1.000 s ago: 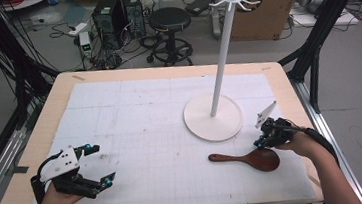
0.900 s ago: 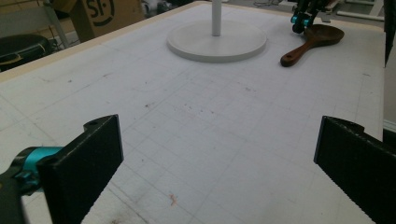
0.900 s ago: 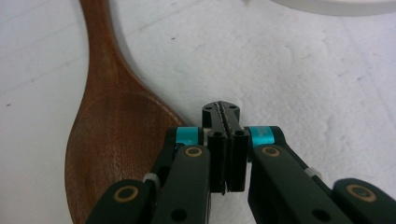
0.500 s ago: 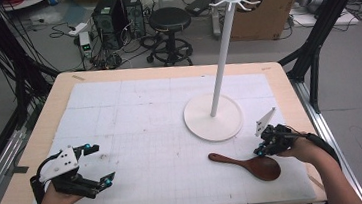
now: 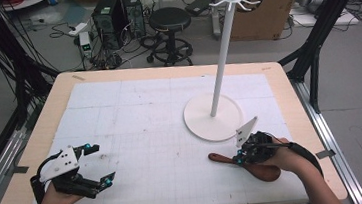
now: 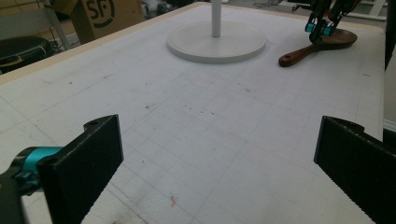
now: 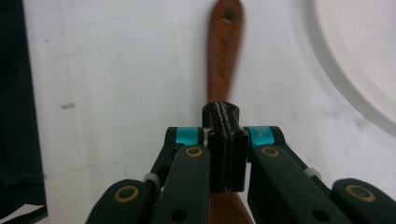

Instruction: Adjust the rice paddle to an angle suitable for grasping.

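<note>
A dark brown wooden spoon (image 5: 265, 172) lies flat on the white mat at the front right, its handle pointing left. My right gripper (image 5: 240, 159) points down at the spoon's neck with both jaws pressed together. In the right gripper view the shut tips (image 7: 221, 119) stand over the spoon handle (image 7: 224, 51), which has a hole at its far end; whether they touch it I cannot tell. My left gripper (image 5: 99, 162) is held at the front left, open wide with nothing between its jaws (image 6: 219, 158). From the left gripper view, the spoon (image 6: 308, 49) lies far off.
A white stand with a round base (image 5: 213, 116) and a tall pole (image 5: 220, 63) topped with hooks rises just behind the spoon. The base (image 7: 364, 60) lies close to the right gripper. The table's front edge runs near both hands.
My right gripper has moved forward and left, from beside the stand's base to over the spoon's neck. The left gripper has barely moved.
</note>
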The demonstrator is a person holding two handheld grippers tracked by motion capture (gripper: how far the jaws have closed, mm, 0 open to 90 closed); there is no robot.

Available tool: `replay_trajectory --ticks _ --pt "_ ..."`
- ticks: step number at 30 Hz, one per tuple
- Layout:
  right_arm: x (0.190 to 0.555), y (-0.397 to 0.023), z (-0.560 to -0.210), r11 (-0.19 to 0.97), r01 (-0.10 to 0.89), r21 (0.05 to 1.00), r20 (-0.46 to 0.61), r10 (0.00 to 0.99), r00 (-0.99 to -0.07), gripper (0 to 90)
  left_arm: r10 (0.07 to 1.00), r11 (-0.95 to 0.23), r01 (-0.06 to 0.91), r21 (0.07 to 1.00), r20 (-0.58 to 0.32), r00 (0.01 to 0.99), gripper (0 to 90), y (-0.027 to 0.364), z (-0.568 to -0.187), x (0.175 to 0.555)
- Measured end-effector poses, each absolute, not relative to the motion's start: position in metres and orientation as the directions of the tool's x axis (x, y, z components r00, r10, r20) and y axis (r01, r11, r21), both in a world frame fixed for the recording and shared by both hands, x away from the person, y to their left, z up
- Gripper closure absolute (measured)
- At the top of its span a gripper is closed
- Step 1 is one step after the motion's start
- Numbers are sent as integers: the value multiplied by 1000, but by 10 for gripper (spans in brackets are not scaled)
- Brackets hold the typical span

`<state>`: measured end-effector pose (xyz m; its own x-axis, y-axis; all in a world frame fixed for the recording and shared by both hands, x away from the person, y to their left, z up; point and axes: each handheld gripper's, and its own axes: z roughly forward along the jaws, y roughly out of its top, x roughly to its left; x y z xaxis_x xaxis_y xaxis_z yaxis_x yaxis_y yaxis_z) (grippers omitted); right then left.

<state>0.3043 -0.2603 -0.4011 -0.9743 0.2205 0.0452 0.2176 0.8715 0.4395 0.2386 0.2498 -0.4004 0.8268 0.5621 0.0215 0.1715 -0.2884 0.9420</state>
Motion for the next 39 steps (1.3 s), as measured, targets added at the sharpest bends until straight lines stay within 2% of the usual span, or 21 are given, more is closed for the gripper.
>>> replay_trajectory --ticks 11,20,23,26,28,30,31,33,37,38,39 --pt "304 -231 -413 885 193 424 49 190 -981 899 559 -287 169 943 22 829 19 250 -400 239" --pt "310 -224 -414 878 224 424 35 232 -972 899 559 -282 170 944 18 829 19 250 -401 239" --pt "311 -228 -411 856 241 457 49 246 -968 892 559 -283 169 944 19 829 19 251 -400 240" --pt "307 -232 -404 809 252 530 103 233 -967 718 556 -282 167 945 19 831 19 251 -400 239" --pt "306 -234 -402 800 251 544 111 228 -967 683 557 -280 165 946 20 830 19 252 -400 239" --pt "302 -239 -397 788 236 568 94 223 -970 550 558 -275 167 947 16 830 19 252 -400 239" --pt "302 -239 -397 788 236 568 94 223 -970 550 557 -275 166 947 17 830 19 253 -400 239" --pt "296 -243 -391 775 251 580 77 254 -964 434 555 -272 166 948 14 832 19 254 -400 239" --pt "289 -250 -388 764 251 595 31 290 -956 288 552 -270 169 948 8 834 19 256 -401 239" --pt "289 -250 -388 764 251 595 31 290 -956 288 550 -270 169 948 8 835 19 256 -401 240" --pt "287 -255 -386 755 268 598 15 324 -946 235 551 -265 170 949 5 834 19 257 -401 239"
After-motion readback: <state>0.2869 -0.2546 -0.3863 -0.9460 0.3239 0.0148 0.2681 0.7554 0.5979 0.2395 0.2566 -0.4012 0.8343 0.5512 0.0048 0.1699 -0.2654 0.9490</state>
